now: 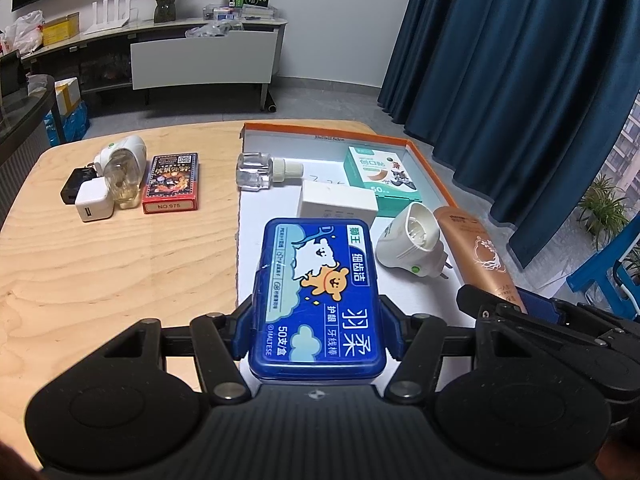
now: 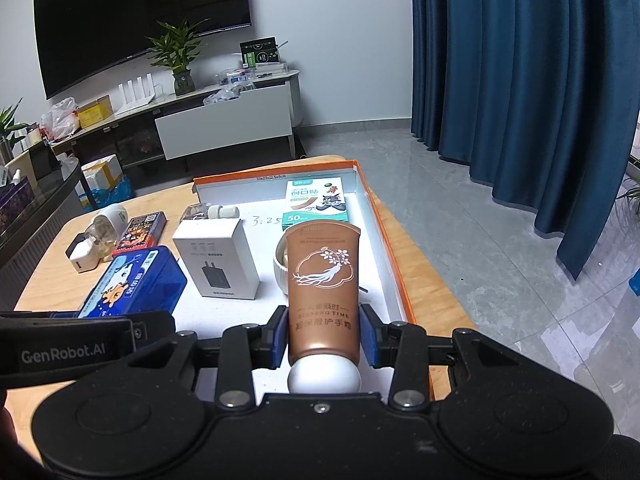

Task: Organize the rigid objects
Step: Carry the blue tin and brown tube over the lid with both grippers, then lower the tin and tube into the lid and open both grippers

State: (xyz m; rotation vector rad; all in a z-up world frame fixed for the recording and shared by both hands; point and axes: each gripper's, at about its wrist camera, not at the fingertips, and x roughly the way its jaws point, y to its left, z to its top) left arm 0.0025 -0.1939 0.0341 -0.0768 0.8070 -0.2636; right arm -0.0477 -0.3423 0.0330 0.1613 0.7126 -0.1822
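Left jaws: the left gripper [image 1: 316, 326] was seen clamped on the near end of the blue floss-pick box [image 1: 318, 298], the pads pressed on its two long sides.
Right jaws: the right gripper [image 2: 325, 336] was seen closed on the brown hand-cream tube [image 2: 323, 280] just above its white cap [image 2: 324, 378].
Position of held things: both were held over the near part of the orange-rimmed tray [image 1: 430, 162]; contact with its white floor could not be told.
Tray contents: a white charger box [image 2: 216, 262], a white plug-in vaporiser [image 1: 408, 242], a plaster box [image 1: 380, 178] and a clear refill bottle [image 1: 262, 170] were already laid inside.
Advice for placing: free floor near the front was judged scarce, so each item was best lowered flat, parallel to the tray wall, and released only once rested.
Risk: the tube was judged liable to roll against the vaporiser.
Left on the table: a card deck [image 1: 171, 184], a white USB charger [image 1: 93, 202] and a second vaporiser [image 1: 122, 160] were left outside the tray.
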